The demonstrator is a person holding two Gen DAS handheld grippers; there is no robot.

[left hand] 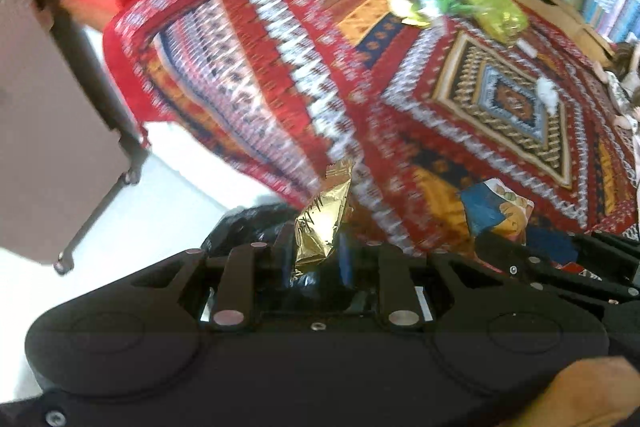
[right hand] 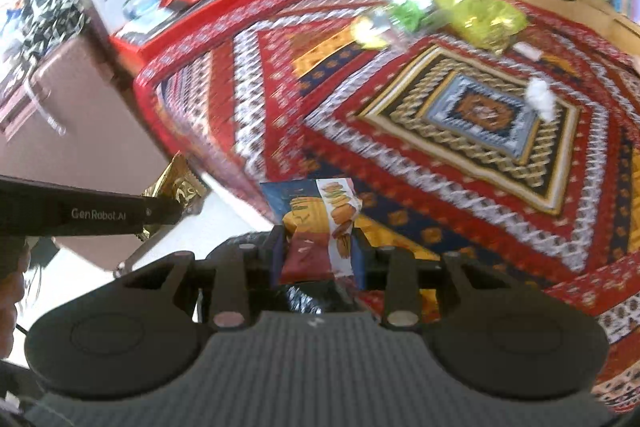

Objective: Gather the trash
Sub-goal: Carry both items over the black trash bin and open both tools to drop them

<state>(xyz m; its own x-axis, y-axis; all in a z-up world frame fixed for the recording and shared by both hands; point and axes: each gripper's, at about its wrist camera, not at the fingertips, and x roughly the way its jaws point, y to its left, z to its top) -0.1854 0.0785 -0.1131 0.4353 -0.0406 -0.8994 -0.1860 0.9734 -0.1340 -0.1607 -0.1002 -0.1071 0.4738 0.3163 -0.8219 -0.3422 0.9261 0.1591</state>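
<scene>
My left gripper [left hand: 320, 247] pinches a gold wrapper [left hand: 324, 223] at lower centre; my right gripper [right hand: 318, 251] clamps a biscuit packet [right hand: 320, 227]. Green wrappers [right hand: 476, 15] lie upper right on the patterned cloth [right hand: 440, 167].

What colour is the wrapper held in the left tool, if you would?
Shiny gold wrapper with dark lettering, clearest in the left wrist view.

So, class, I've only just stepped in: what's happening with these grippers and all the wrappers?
A person is clearing trash off a patterned tablecloth. The left gripper is shut on a gold wrapper, and the right gripper is shut on a blue snack packet, both above a black trash bag. Green wrappers and a white tissue are still on the cloth.
</scene>
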